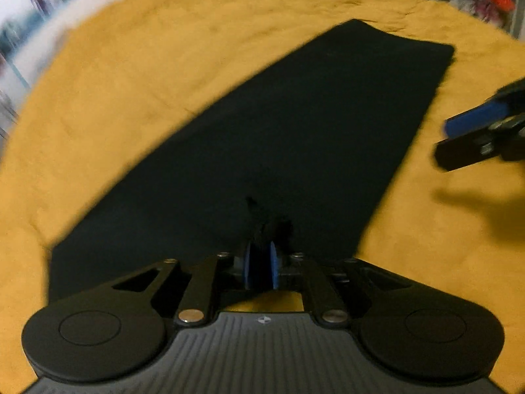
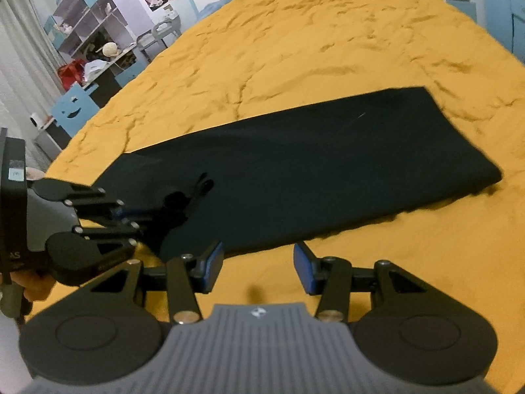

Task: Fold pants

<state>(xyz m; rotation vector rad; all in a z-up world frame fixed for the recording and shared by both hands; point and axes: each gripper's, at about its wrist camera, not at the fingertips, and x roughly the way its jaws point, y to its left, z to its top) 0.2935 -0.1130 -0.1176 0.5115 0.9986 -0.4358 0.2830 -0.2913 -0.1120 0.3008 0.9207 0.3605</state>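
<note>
Pants flat on the yellow bedspread, black, laid out as one long folded strip running from near left to far right. Left gripper at the near end of that strip, blue pads pinched in tight on a bunched bit of dark cloth, edge lifted just slightly off the cover. Same grip seen from the right wrist camera: left gripper low at the left, fabric puckered between its fingers. Right gripper off the cloth, jaws spread wide, nothing between them, hovering over bare bedspread just beside the near long edge of the pants. Also caught from the left wrist camera at the right border, apart from the strip, shadow below it. Shelves and a blue chair beyond the bed at the left.
</note>
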